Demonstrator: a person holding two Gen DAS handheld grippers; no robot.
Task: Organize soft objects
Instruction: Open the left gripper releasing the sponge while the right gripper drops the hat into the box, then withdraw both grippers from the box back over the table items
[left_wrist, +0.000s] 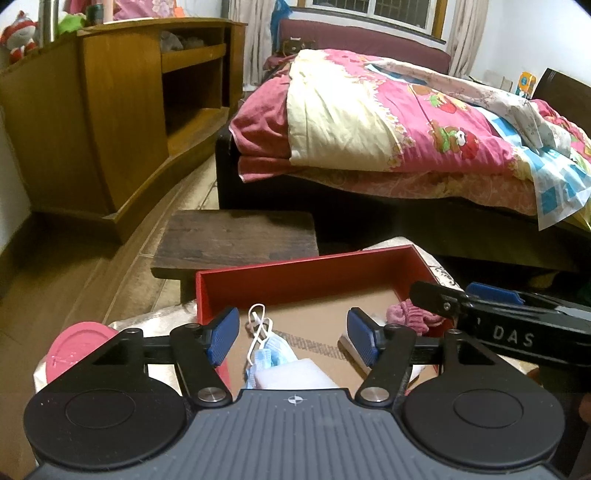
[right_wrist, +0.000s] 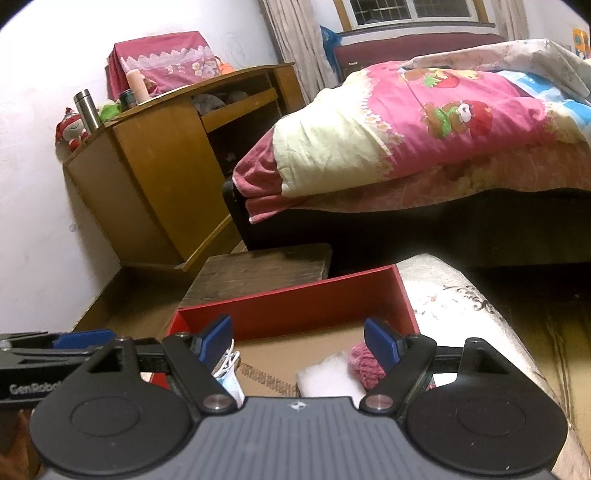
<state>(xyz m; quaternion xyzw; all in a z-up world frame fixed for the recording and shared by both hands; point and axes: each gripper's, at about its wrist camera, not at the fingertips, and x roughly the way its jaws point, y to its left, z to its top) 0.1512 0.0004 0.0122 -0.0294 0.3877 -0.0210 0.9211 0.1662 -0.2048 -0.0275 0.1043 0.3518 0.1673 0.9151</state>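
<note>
Two grippers: both hang over the red box, tilted down into it, side by side.
Left gripper (left_wrist: 291, 334): jaws spread apart, nothing between the blue pads; it sits above the near left part of the box, seemingly clear of the things beneath it.
Right gripper (right_wrist: 298, 343): jaws also apart and empty; its black arm reaches in from the right in the left wrist view, over the pink item.
Red box (left_wrist: 295, 275): open-topped, brown card floor, resting on a pale patterned cushion (right_wrist: 461, 295); I take it as the collecting place, since the soft things already lie inside.
Face mask (left_wrist: 271, 356): blue, crumpled, white ear loops trailing toward the back wall; it lies on the box floor just under the left gripper.
White pad (left_wrist: 295, 374): soft-looking white block touching the mask, near the front edge; partly hidden by the gripper body.
Pink knit piece (right_wrist: 364, 363): bunched wool, at the right side of the box, beside the right gripper's right pad.
Pink lid (left_wrist: 79, 345): round, outside the box to the left, on the cushion.
Task standing: three soft items appear to be in the box, so the sorting looks well along.
Surroundings: dark wooden stool (left_wrist: 236, 236) behind the box, then a bed with a pink quilt (left_wrist: 424, 125), and a wooden cabinet (left_wrist: 122, 110) at the left wall.
</note>
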